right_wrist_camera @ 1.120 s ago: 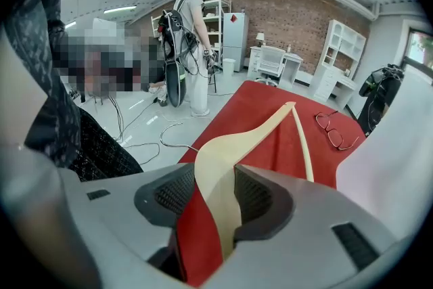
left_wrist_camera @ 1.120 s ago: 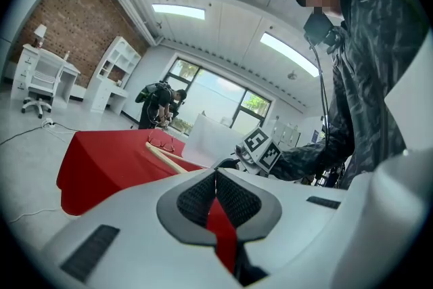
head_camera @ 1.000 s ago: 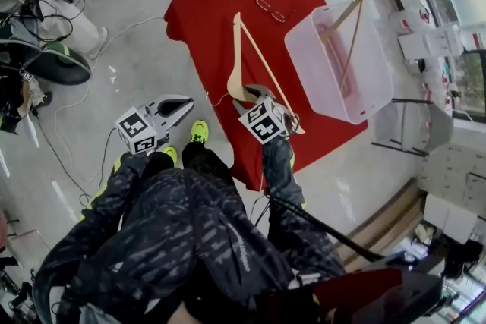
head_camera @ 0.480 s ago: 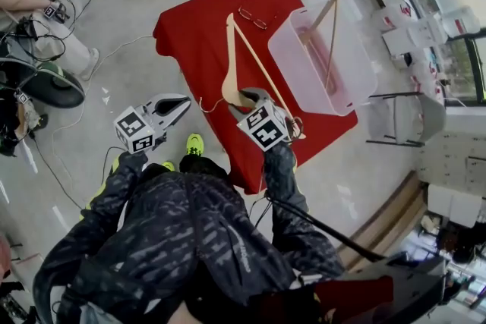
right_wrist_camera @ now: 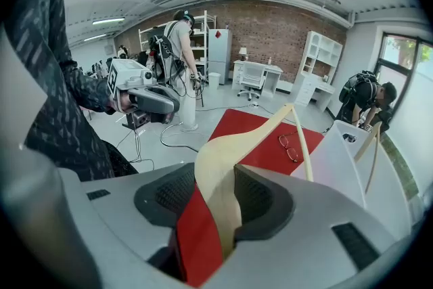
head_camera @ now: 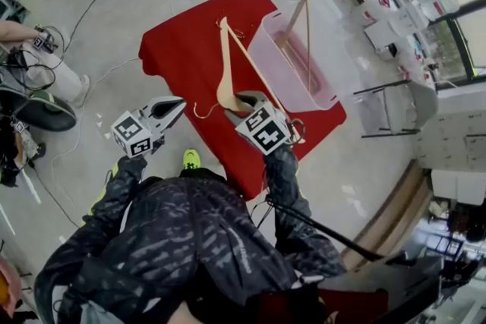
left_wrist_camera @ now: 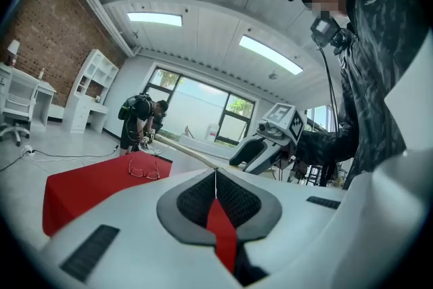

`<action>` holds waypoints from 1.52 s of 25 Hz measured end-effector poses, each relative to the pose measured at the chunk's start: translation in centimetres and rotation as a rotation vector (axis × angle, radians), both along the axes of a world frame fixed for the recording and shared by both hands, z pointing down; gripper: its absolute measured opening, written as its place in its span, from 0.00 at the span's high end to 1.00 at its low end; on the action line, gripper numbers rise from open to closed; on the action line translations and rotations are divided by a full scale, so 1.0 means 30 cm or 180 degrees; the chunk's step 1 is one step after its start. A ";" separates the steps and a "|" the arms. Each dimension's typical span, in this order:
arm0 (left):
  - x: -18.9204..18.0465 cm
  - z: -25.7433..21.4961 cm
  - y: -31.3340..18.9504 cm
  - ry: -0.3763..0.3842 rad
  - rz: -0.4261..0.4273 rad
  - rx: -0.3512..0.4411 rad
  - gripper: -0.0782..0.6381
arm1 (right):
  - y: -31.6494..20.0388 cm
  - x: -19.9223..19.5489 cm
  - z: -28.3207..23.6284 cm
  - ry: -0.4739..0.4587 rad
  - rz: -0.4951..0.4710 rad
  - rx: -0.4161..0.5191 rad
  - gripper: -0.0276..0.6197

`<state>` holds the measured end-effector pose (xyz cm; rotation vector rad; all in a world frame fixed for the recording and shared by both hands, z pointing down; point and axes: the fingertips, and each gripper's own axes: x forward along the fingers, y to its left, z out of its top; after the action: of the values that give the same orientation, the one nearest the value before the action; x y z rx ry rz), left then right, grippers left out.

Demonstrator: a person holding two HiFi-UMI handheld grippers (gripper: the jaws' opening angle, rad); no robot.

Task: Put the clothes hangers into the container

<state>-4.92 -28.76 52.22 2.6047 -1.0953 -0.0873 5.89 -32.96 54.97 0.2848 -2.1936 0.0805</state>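
Right hand-held gripper (right_wrist_camera: 218,176): jaws clamped on the broad end of a wooden clothes hanger (right_wrist_camera: 254,135), pads pressing its cream arm from both sides. The rest of the hanger juts forward past the jaws, apparently raised off the red-covered worktop (head_camera: 178,61); its far tip points towards the far edge of the cloth, near the clear plastic container (head_camera: 285,68). Left hand-held gripper (left_wrist_camera: 216,176): jaws together, nothing between them, held off the near left edge of the worktop, taking no part. The container stands on the right side of the cloth and has a second hanger (head_camera: 307,34) leaning inside it. A pair of spectacles (right_wrist_camera: 289,145) lies on the cloth near the container. Progress, as I judge it: one hanger stowed, one in the grip and not yet over the container's rim; carrying it across and letting go remain. No further loose hangers show on the cloth. Hard to read: the held hanger's metal hook is only a thin curl in the head view; the near strip of worktop sits behind the right hand-held gripper and arm; the container's floor is hazy through its walls.
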 end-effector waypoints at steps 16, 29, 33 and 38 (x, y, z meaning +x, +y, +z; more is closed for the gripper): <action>0.156 -0.087 -0.110 0.0008 0.0331 0.0132 0.87 | -0.098 0.168 -0.172 -0.0168 0.0366 0.0128 0.66; 0.208 -0.112 -0.178 0.0029 0.0590 0.0236 0.88 | -0.175 0.264 -0.233 -0.0395 0.0659 -0.0105 0.66; 0.207 -0.103 -0.226 0.0055 0.0632 0.0246 0.87 | -0.218 0.293 -0.233 -0.0401 0.0738 -0.0185 0.67; 0.215 -0.105 -0.312 0.0095 0.0685 0.0256 0.88 | -0.286 0.343 -0.230 -0.0391 0.0833 -0.0369 0.66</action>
<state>1.52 -38.12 49.07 2.7658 -0.8110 -0.1231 16.18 -41.54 48.07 0.5114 -2.2515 0.3777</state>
